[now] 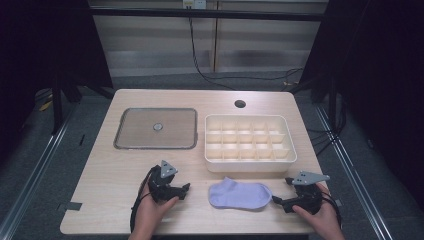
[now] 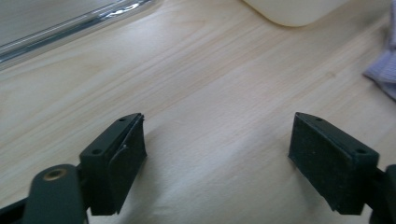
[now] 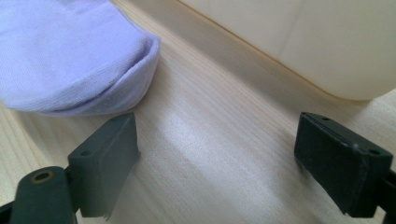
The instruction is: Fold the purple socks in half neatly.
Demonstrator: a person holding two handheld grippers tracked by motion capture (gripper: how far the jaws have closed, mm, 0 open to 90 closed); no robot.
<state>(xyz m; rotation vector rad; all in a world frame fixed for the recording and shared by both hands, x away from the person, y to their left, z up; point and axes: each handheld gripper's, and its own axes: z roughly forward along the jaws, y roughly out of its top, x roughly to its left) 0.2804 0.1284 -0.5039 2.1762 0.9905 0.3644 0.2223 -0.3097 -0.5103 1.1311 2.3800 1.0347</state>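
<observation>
A lavender sock (image 1: 240,195) lies flat on the wooden table (image 1: 120,165) near its front edge, between my two grippers. My left gripper (image 1: 186,190) rests on the table to the sock's left, open, with bare wood between its fingers (image 2: 116,161). The sock's edge (image 2: 384,70) shows at the far right of the left gripper view. My right gripper (image 1: 278,202) sits just right of the sock, open and empty. In the right gripper view (image 3: 217,154) the sock's cuff (image 3: 79,60) lies just beyond the left finger (image 3: 105,158), apart from it.
A cream divided organizer box (image 1: 250,142) with several empty compartments stands behind the sock; its wall (image 3: 322,42) looms close ahead of my right gripper. A shallow metal tray (image 1: 156,128) sits at the left. A round hole (image 1: 240,104) pierces the tabletop at the back.
</observation>
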